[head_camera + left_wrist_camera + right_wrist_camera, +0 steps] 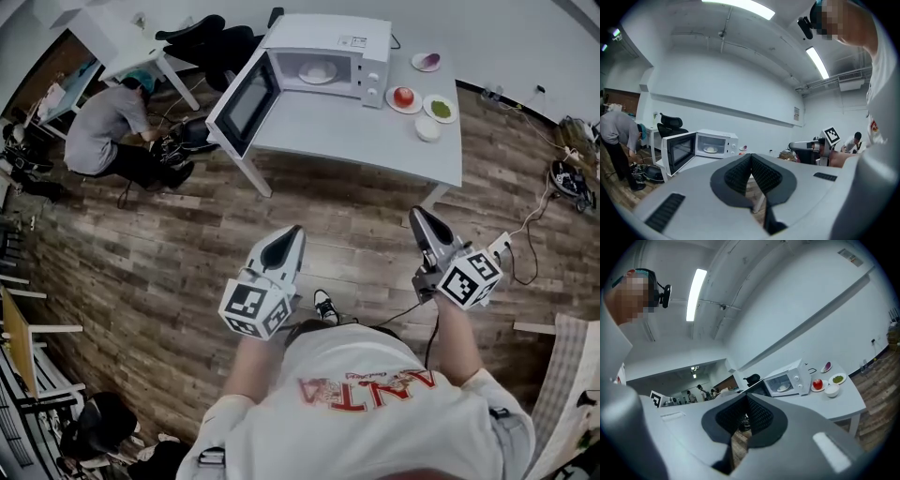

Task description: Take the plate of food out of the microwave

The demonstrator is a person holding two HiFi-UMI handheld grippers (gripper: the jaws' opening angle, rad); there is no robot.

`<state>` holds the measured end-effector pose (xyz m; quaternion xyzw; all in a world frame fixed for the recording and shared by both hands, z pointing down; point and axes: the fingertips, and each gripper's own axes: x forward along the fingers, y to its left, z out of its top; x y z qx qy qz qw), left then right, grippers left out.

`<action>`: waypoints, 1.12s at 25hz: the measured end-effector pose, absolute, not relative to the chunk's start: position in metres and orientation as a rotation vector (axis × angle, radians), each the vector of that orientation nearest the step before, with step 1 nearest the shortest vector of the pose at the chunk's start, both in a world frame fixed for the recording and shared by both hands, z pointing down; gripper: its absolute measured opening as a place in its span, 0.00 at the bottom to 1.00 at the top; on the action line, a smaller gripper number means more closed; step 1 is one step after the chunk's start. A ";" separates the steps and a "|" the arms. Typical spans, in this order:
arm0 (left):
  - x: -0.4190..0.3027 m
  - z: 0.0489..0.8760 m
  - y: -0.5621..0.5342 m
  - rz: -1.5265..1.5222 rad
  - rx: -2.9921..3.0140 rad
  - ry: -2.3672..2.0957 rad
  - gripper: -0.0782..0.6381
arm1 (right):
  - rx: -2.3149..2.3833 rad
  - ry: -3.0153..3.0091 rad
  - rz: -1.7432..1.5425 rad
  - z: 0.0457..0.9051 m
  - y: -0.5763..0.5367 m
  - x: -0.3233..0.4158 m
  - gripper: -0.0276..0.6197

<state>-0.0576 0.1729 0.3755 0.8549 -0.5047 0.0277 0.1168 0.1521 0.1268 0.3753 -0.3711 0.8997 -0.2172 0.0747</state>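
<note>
A white microwave (323, 56) stands on a white table (375, 141) at the far side of the room, its door (246, 103) swung open to the left. Inside sits a plate of pale food (317, 71), which also shows in the left gripper view (711, 149) and the right gripper view (784, 387). My left gripper (292, 232) and right gripper (416, 216) hover over the wooden floor, well short of the table. Both point toward the microwave. Each is shut with nothing between its pads (740, 173) (757, 413).
To the right of the microwave lie a plate with a red apple (404, 97), a plate of green food (440, 108), a white bowl (427, 128) and a plate with a purple item (426, 62). A person (108, 127) crouches at the left. Cables (539, 216) trail at the right.
</note>
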 end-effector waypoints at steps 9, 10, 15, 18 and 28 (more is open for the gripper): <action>-0.137 0.380 0.114 0.061 2.495 -1.468 0.12 | -1.120 2.734 -0.651 0.372 0.067 0.066 0.05; -0.144 0.380 0.110 0.058 2.494 -1.469 0.12 | -1.117 2.736 -0.659 0.373 0.063 0.058 0.05; -0.167 0.381 0.093 0.023 2.494 -1.485 0.12 | -1.099 2.779 -0.668 0.376 0.048 0.030 0.05; -0.170 0.382 0.080 0.004 2.485 -1.489 0.12 | -1.098 2.789 -0.665 0.377 0.030 0.025 0.05; -0.173 0.384 0.010 0.045 2.453 -1.535 0.12 | -1.004 2.768 -0.726 0.388 -0.055 0.007 0.05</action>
